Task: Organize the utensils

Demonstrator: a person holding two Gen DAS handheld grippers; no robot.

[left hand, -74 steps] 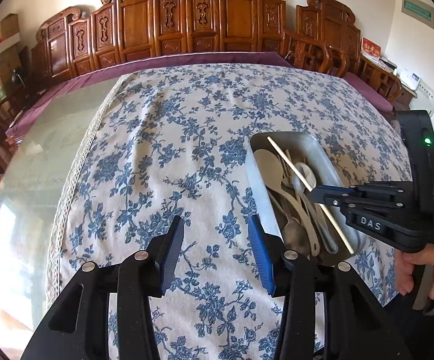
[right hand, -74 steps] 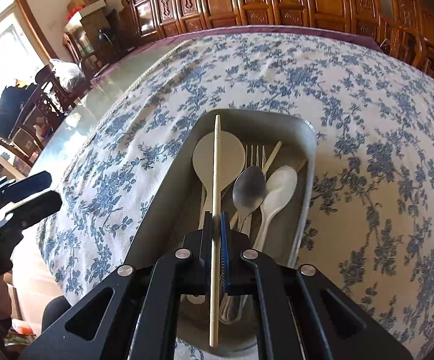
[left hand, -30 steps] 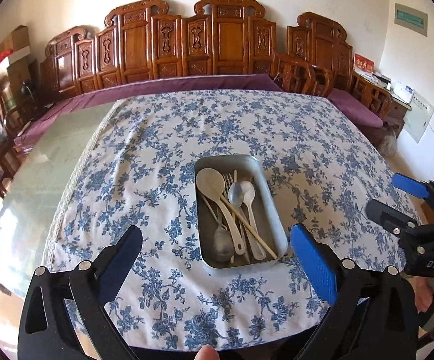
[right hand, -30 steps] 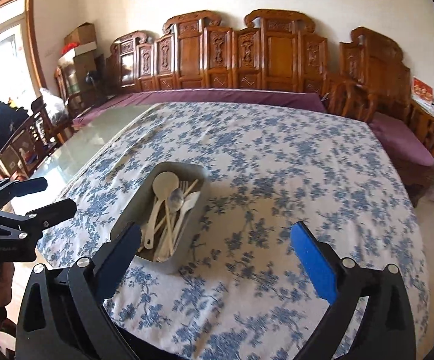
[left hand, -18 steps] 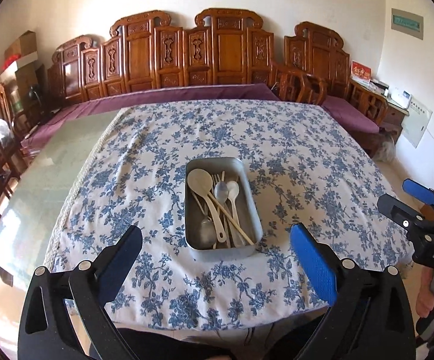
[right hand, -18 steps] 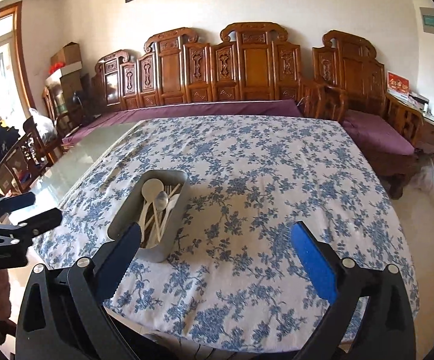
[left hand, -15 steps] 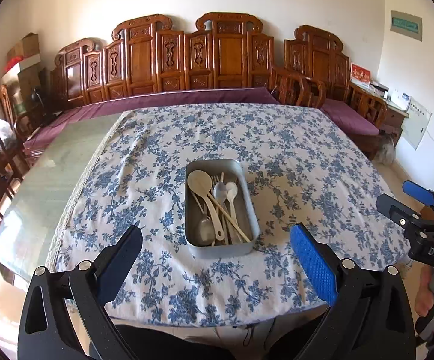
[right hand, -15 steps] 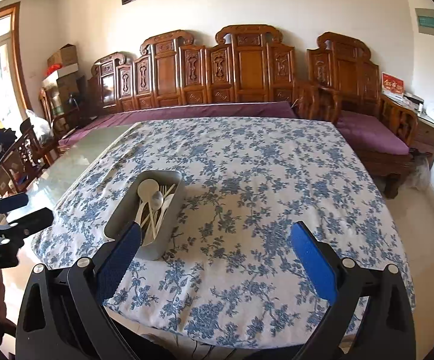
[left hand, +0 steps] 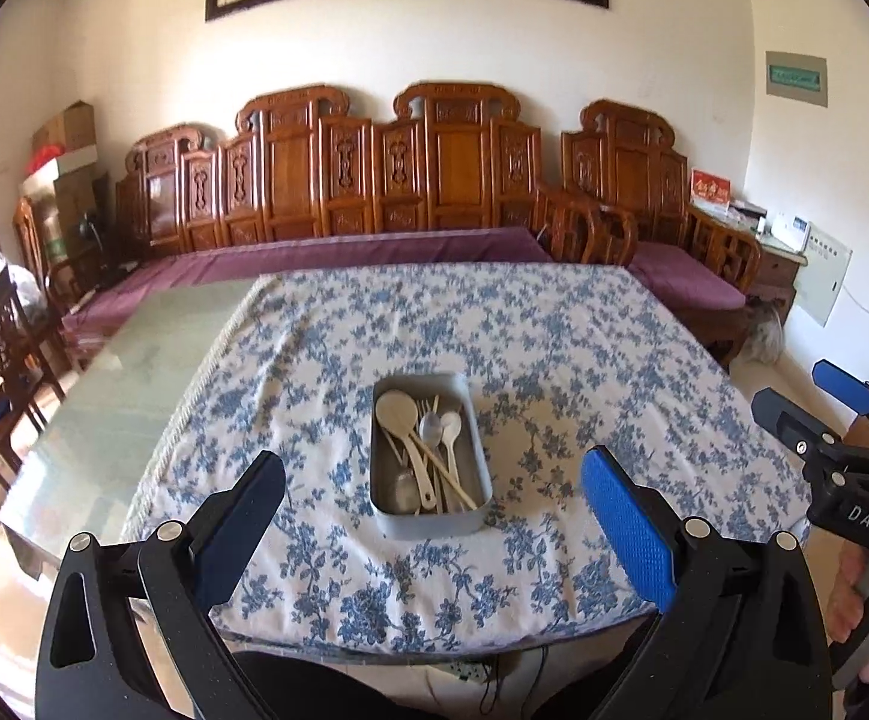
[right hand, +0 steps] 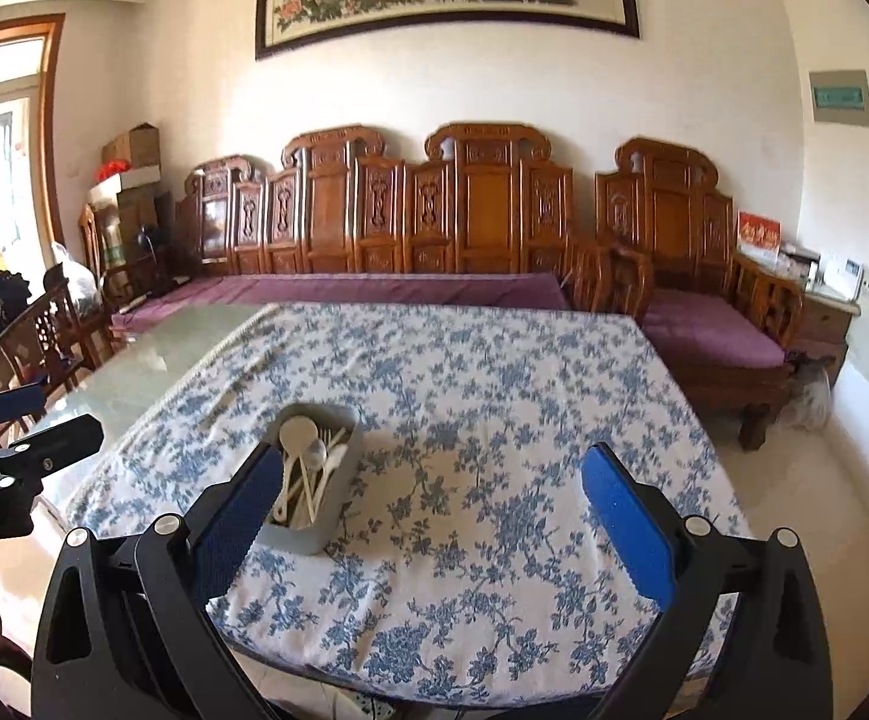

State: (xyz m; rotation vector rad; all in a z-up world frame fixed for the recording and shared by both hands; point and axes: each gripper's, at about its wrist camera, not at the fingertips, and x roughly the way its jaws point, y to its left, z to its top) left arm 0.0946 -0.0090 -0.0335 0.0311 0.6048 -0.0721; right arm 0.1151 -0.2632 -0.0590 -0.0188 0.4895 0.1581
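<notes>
A grey metal tray [left hand: 474, 438] stands on the blue-flowered tablecloth [left hand: 554, 348] near the table's front edge. It holds a wooden spoon [left hand: 398, 414], a metal spoon [left hand: 430, 425], a white spoon [left hand: 450, 427], a fork and chopsticks [left hand: 443, 468]. The tray also shows in the right wrist view [right hand: 338, 468]. My left gripper [left hand: 431, 516] is wide open and empty, held back from the table. My right gripper [right hand: 431, 516] is wide open and empty, and also shows at the right of the left wrist view [left hand: 806, 408].
The table's left part is bare glass [left hand: 128, 372]. Carved wooden benches with purple cushions [left hand: 434, 192] line the far wall. Wooden chairs [left hand: 2, 354] stand at the left. A side cabinet [left hand: 776, 252] stands at the right.
The right gripper let the chopstick go into the tray and opened wide. The left gripper opened wider. Both pulled back and up from the table, so the tray looks smaller.
</notes>
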